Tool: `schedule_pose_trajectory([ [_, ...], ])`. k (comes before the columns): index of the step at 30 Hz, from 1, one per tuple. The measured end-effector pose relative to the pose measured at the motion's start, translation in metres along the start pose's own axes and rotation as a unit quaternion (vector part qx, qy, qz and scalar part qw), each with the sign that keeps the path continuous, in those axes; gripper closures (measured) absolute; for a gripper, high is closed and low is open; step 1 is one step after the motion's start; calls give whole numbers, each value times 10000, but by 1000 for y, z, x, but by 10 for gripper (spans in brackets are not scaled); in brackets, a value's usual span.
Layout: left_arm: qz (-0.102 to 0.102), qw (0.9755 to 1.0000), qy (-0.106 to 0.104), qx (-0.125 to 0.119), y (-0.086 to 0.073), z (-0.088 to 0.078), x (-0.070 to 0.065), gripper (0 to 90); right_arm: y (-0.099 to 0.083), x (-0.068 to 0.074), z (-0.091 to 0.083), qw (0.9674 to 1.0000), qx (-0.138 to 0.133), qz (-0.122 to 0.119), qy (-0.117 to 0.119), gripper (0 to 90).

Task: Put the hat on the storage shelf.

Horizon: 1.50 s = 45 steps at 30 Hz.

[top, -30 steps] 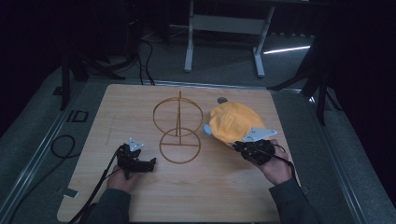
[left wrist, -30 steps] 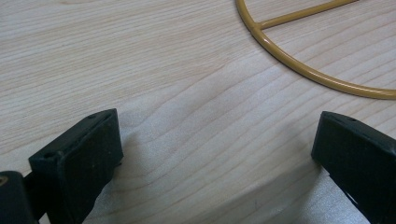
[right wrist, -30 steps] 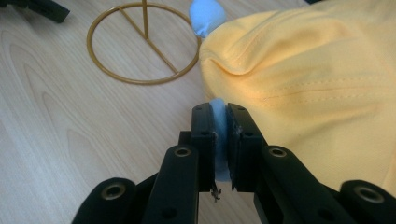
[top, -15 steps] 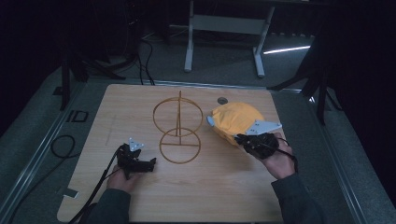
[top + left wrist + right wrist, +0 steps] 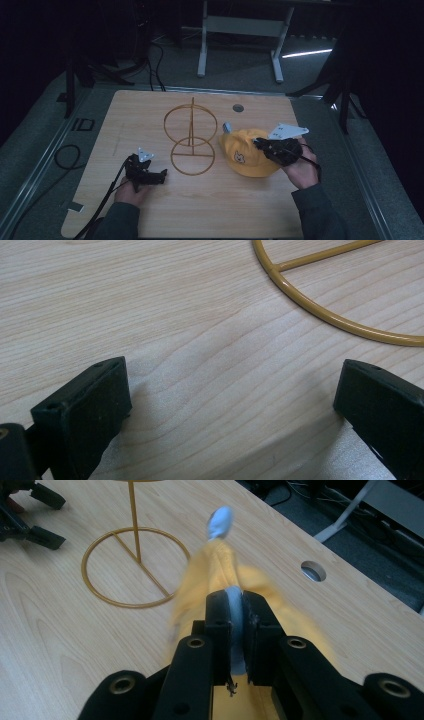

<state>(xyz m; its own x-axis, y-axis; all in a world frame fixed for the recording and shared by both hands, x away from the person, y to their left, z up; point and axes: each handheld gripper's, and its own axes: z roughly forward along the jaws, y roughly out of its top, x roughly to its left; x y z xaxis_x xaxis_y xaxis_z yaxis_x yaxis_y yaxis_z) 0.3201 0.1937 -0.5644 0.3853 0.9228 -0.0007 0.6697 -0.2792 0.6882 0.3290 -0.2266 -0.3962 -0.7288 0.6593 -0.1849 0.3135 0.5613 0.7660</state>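
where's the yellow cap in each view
High view: yellow cap right of centre on the table, at the right tongs.
Right gripper view: cap at centre, its pale blue edge clamped between the shut tongs.
Left gripper view: bare wood between the open left tongs, no cap.
Shared landmark: gold wire stand, with its base ring at each gripper view's top.

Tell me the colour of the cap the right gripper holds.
Yellow cap, with pale blue trim; clearest in the high view.
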Motion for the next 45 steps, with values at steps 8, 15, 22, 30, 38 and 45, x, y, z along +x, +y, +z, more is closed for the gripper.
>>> schedule_pose_trajectory([
  [8, 0, 10000, 1, -1, 0, 0, 0, 19, 3, 1, -1, 10000, -39, -60, -8, 830],
  [15, -2, 10000, 0, -2, 0, 0, 0, 19, 7, -1, -4, 9999, -72, -58, -57, 831],
  [22, -19, 10000, 1, -16, 0, 0, 0, 19, 14, -5, -8, 9998, -95, -104, -114, 831],
  [30, -22, 10000, 0, -15, 0, 0, 0, 19, 24, -5, -13, 9996, -122, -229, -132, 831],
  [38, -22, 10000, 0, -14, 0, 0, 0, 19, 30, -7, -16, 9993, -63, -318, -182, 831],
  [45, -10, 10000, 2, -13, 0, 0, 0, 19, 35, -13, -19, 9991, -4, -355, -245, 831],
])
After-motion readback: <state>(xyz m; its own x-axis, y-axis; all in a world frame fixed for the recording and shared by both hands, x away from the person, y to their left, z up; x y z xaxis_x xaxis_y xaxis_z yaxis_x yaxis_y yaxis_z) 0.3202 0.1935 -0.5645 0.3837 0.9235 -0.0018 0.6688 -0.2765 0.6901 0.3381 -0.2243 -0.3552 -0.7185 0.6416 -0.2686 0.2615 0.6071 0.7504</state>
